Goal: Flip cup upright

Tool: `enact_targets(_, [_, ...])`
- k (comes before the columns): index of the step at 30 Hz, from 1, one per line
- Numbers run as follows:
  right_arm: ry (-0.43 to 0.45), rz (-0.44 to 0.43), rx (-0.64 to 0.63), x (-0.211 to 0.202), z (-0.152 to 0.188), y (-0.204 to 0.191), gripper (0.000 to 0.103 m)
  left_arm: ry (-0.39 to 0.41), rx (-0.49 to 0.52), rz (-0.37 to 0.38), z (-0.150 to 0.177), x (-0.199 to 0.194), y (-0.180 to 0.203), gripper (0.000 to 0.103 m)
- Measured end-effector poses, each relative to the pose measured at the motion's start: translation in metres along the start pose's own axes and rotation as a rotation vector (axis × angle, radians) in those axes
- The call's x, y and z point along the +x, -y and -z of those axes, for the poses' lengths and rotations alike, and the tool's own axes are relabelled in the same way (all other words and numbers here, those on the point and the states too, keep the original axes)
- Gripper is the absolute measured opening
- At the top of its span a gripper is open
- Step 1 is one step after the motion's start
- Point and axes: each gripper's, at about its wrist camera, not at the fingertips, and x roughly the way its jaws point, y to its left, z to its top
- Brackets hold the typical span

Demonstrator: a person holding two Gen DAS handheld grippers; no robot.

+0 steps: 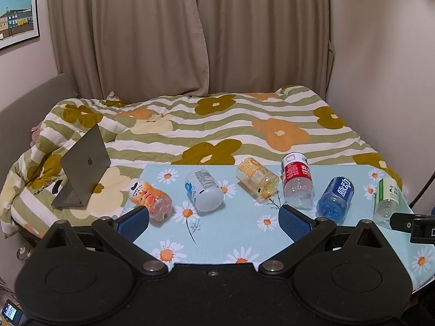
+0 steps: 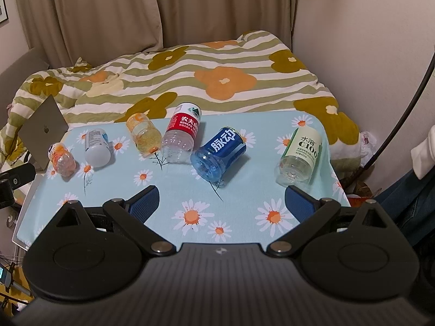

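Six cut-off bottle cups lie on their sides in a row along the far half of the surface (image 2: 244, 190), which carries a pale blue daisy-print cloth.

From the left edge to the right edge:
- orange cup (image 1: 152, 199), nearest the far left corner
- white cup (image 1: 204, 190)
- yellow cup (image 1: 257, 178)
- red-label cup (image 2: 180, 133), touching or just beside the yellow one; cannot tell which
- blue cup (image 2: 218, 152), tilted, closed base toward the near edge
- green-label cup (image 2: 300, 154), by the right edge, well apart from the blue one

None stands upright.

Left claw (image 1: 213, 218): spread wide, holding nothing, over the near edge; its left finger sits just beside the orange cup in the left wrist view.

Right claw (image 2: 221, 202): spread wide, holding nothing, over the near edge; its right finger is near the green-label cup.

Beyond the far edge is a bed with a flower-print quilt (image 1: 217, 130). An open laptop (image 1: 84, 165) rests on the bed off the left edge.
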Motion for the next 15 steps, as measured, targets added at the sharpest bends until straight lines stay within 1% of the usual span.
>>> enact_targets(4, [-0.005, -0.004, -0.001, -0.001, -0.001, 0.000, 0.103, -0.010, -0.003, 0.003, -0.002, 0.000, 0.002, 0.103])
enact_targets(9, [-0.024, -0.030, -0.024, -0.003, -0.008, 0.000, 0.103, -0.028, -0.011, 0.018, -0.015, 0.002, 0.015, 0.103])
enact_targets(12, [-0.043, -0.051, -0.041, 0.002, -0.012, 0.009, 0.103, -0.036, -0.020, 0.015, -0.024, 0.007, 0.025, 0.103])
enact_targets(15, [-0.071, -0.065, -0.070, 0.011, -0.016, 0.026, 0.103, -0.038, -0.018, -0.010, -0.029, 0.015, 0.038, 0.103])
